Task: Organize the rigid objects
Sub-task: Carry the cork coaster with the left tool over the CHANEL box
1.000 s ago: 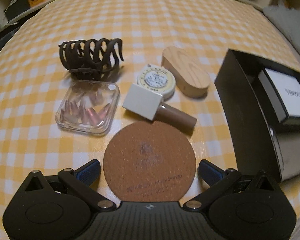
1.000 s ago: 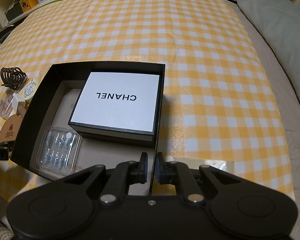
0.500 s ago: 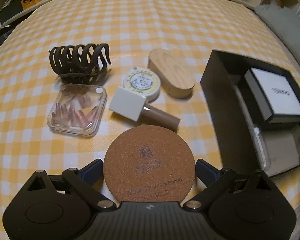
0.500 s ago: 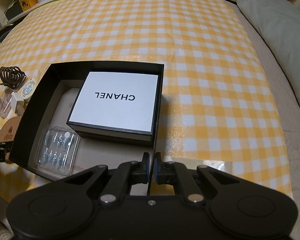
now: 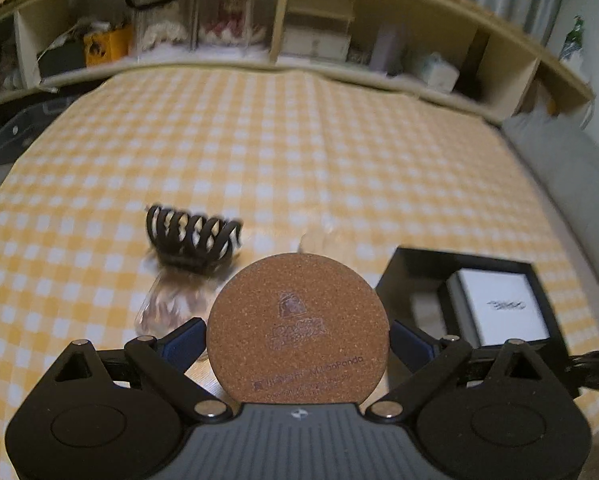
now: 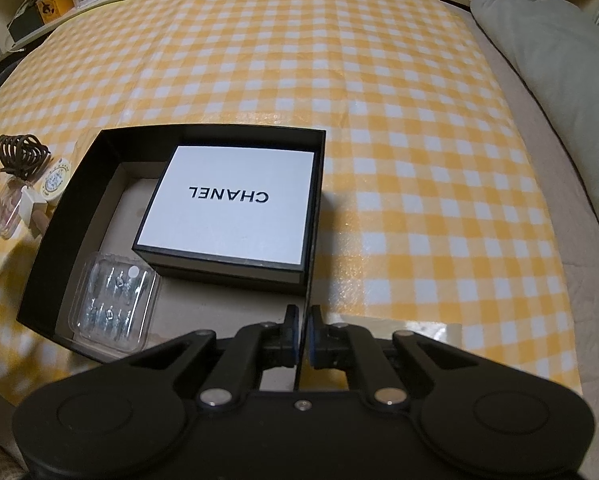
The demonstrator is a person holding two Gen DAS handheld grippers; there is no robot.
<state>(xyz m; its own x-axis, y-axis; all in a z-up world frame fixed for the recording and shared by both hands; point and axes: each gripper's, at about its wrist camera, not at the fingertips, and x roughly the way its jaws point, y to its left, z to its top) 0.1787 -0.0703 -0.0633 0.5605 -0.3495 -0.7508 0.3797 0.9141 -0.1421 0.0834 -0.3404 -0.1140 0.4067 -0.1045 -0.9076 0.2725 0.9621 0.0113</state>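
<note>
My left gripper (image 5: 297, 340) is shut on a round cork coaster (image 5: 297, 328), held flat above the checked cloth. Beyond it lie a dark hair claw (image 5: 193, 242) and a clear case of pink nail tips (image 5: 167, 304), both blurred. To its right is the open black box (image 5: 403, 276). My right gripper (image 6: 305, 332) is shut on the near right wall of the black box (image 6: 59, 256). Inside are a white lidded box (image 6: 235, 216) and a clear case of pale nail tips (image 6: 115, 304).
Left of the box lie a round tape measure (image 6: 57, 178), a white-capped bottle (image 6: 31, 208) and the hair claw (image 6: 21, 152). A grey pillow (image 6: 559, 60) lies at the right edge of the cloth. Cluttered shelves (image 5: 299, 32) run along the far side.
My left gripper closed on the cork coaster and rose with it off the cloth, tipping up so the shelves came into view. My right gripper kept its hold and place.
</note>
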